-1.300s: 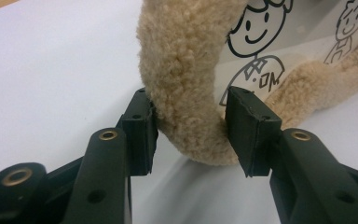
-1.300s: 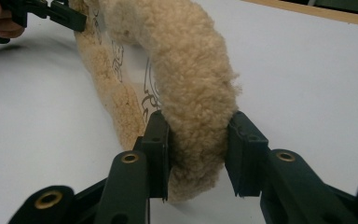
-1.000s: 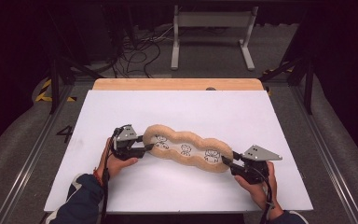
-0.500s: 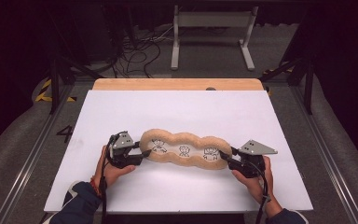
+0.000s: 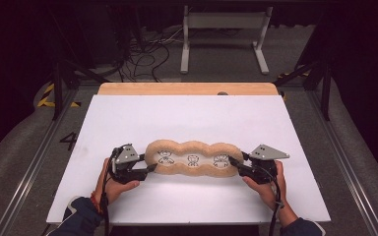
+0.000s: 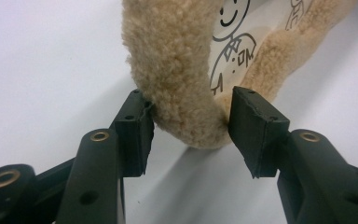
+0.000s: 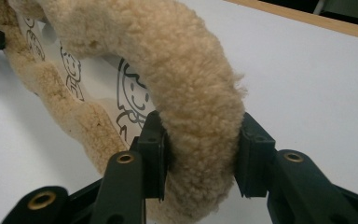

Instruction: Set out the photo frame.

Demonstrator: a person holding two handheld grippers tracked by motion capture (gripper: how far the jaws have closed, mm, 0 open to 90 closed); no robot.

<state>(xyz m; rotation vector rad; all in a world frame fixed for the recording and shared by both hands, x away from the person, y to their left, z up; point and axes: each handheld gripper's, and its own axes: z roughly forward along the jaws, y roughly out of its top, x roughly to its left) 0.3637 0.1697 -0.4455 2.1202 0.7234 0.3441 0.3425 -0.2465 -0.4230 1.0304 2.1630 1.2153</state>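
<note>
Fleece pad point(image 6: 177, 70) runs off top edge in left tool view; far end cut. Printed figures point(image 5: 192, 160) too small to read from high view. Person's forearms cropped at bottom edge there.

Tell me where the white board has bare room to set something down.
Free: the wide stretch of white board between the fleece cushion and the wooden edge, plus both far corners. Crowded: the near strip, where the left gripper, right gripper and hands flank the cushion.

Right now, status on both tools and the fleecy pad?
Left tool easing open, pads barely touching fleecy pad end. Right tool loosening, pads against other end. Pad flat on white table. Nothing in the way.
</note>
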